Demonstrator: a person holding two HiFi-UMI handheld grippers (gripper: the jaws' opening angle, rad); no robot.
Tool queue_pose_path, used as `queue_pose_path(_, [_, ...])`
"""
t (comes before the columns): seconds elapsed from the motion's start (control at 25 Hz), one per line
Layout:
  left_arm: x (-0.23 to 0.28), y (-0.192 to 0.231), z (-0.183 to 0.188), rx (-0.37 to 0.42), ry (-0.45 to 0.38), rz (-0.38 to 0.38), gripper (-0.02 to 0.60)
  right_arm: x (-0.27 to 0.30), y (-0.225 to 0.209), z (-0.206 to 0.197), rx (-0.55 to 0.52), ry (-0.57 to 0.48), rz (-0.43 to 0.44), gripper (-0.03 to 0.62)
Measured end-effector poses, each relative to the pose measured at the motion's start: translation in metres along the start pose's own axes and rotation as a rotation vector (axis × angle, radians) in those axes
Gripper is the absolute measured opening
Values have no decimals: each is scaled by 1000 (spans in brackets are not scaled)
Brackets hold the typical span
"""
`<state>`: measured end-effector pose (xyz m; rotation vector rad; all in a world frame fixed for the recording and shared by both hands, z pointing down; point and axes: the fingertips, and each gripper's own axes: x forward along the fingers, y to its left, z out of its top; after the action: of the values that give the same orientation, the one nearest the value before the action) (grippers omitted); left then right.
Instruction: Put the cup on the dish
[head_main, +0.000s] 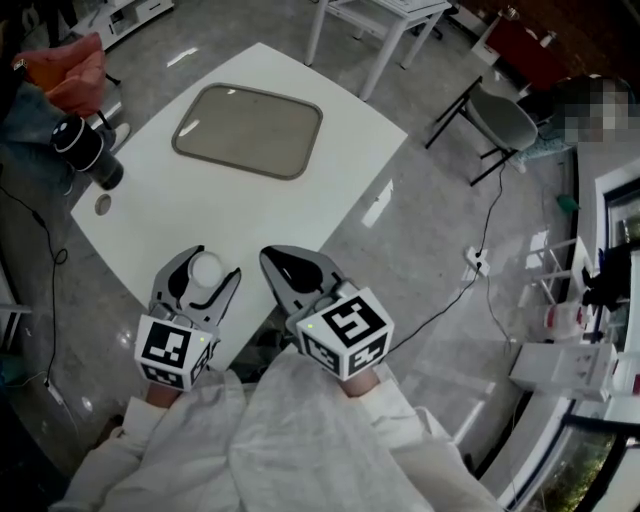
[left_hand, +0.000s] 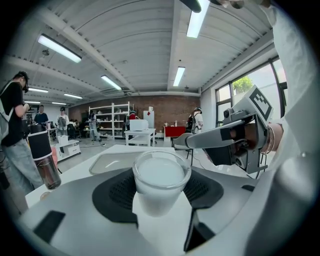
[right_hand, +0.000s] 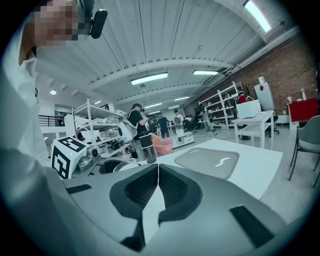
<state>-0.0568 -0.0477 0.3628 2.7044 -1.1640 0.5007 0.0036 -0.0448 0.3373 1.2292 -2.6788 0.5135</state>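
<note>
Grey glossy floor (head_main: 420, 230) all around. On it a white square table (head_main: 330, 160), seen cornerwise in the head view. Past the table's far right side a grey chair (head_main: 500, 120) on thin black legs. On the far half of the tabletop a flat grey dish (head_main: 248, 132) with rounded corners and a raised rim.

At the bottom of the head view, white sleeves (head_main: 300, 440), and side by side ahead of them two grippers, each with a marker cube. Right gripper (right_hand: 158, 172): pads pressed together, nothing between them. Left gripper (head_main: 207, 266): jaws spread wide and clamped on the sides of the cup.

At the table's left edge a black bottle (head_main: 88, 152), upright.

Smallest, the cup (left_hand: 161, 180): clear, whitish inside, upright between the left pads, over the table's near corner in the head view, well apart from the dish.
</note>
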Motion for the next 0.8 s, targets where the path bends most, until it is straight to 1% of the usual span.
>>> queue_pose_path(0.12, [6, 10, 3, -2, 5, 14, 273, 6, -7, 3, -3, 8, 7, 14])
queue_pose_path(0.28, [21, 22, 3, -32, 14, 60, 273, 11, -23, 5, -2, 24, 20, 14])
queue_pose_path(0.6, [67, 42, 15, -53, 36, 120, 273, 36, -72, 18, -4, 50, 91, 14])
queue_pose_path(0.8, [68, 60, 15, -58, 32, 145, 273, 58, -69, 18, -14, 58, 137, 14])
